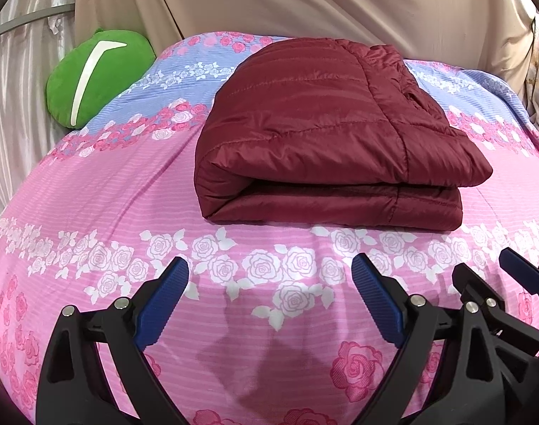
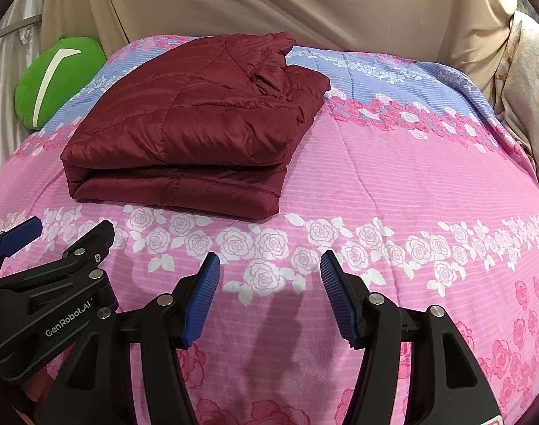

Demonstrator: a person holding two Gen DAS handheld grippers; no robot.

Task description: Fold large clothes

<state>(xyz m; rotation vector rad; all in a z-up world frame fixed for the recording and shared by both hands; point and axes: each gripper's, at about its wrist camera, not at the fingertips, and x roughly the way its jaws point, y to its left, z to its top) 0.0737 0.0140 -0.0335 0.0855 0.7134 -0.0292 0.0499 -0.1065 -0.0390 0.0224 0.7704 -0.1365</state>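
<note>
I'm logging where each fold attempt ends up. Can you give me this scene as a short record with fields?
garment: maroon quilted jacket, folded into a compact stack
surface: floral pink and blue bedspread
left hand-held gripper: open, empty, apart from the jacket
right hand-held gripper: open, empty, apart from the jacket
nearby: green plush cushion at the bed's far left

Both wrist cameras sit low over the near edge of the floral bedspread (image 1: 110, 191), side by side, angled down toward the far curtain. They share the folded maroon jacket (image 1: 322, 134), right-of-centre in the left view, upper left in the right.
</note>
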